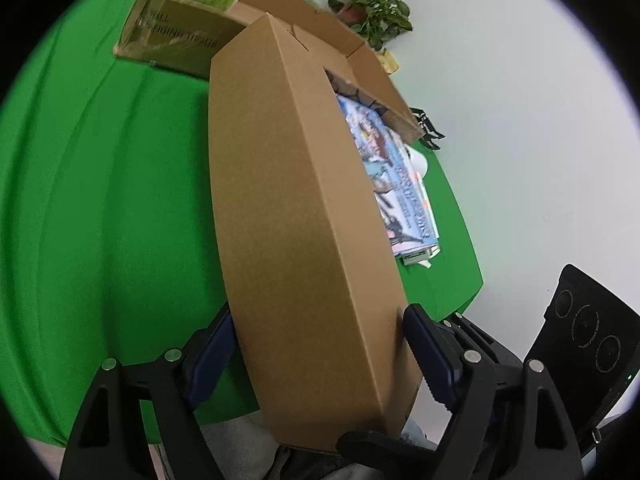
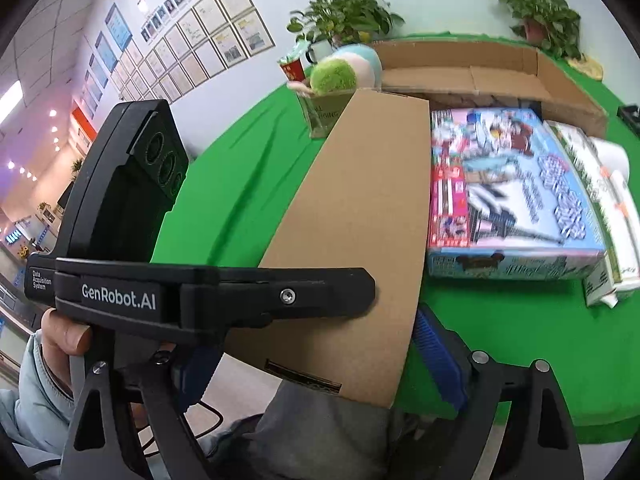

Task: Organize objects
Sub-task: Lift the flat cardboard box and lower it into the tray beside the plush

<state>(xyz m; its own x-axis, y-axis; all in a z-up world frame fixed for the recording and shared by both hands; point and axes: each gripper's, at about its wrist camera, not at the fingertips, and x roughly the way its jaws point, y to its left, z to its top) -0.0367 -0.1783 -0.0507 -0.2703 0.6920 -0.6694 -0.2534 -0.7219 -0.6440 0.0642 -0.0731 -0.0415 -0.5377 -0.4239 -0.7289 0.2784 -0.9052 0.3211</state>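
Both grippers, left [image 1: 316,344] and right [image 2: 320,360], clamp the long cardboard box [image 1: 296,220], fingers wide. Beside it on the green worktop [image 2: 500,320] lies a colourful toy box [image 2: 512,184].

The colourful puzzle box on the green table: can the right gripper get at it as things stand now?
Probably not directly. The right gripper has its fingers around the near end of the long cardboard flap. The puzzle box lies uncovered just right of the flap, so the way seems free once the flap is let go.

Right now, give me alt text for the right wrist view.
A long cardboard box sits between the right gripper's blue pads, with the left gripper on its near end. Beside it on the green table lies a colourful toy box.
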